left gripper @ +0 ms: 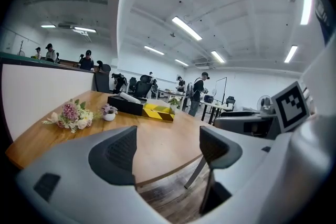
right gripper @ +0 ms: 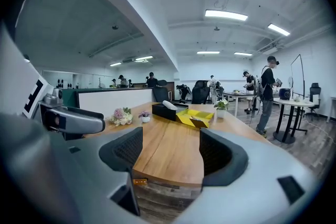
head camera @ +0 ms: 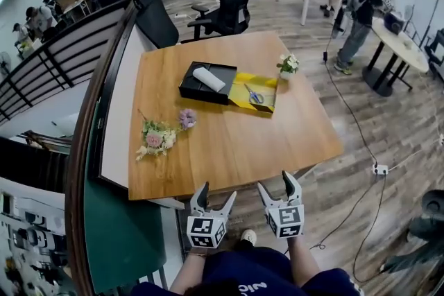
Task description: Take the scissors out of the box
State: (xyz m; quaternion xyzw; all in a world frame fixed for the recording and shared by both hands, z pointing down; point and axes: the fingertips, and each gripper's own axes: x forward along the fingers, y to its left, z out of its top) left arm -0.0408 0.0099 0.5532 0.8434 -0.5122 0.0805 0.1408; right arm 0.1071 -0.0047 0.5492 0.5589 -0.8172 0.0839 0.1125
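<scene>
At the near edge of the desk (head camera: 229, 149), I hold both grippers side by side, pointing across the wood. The left gripper (head camera: 216, 195) has its jaws spread, with only bare desk and floor seen between them. The right gripper (head camera: 276, 184) is likewise spread and carries nothing. Further in, toward the desk's left side, lies a loose bouquet (head camera: 157, 138). A small pot of purple flowers (head camera: 187, 118) sits just beside the bouquet. Beyond these, near the far edge, a black box (head camera: 196, 89) holds a white roll (head camera: 209, 79). Touching its right side is the yellow box (head camera: 240, 100). The scissors (head camera: 254, 95) lie flat inside the yellow box, well apart from both grippers. To the right of the yellow box stands a little pot of white flowers (head camera: 288, 66). Behind the desk are black office chairs (head camera: 229, 7), and further back several people stand among other tables.
</scene>
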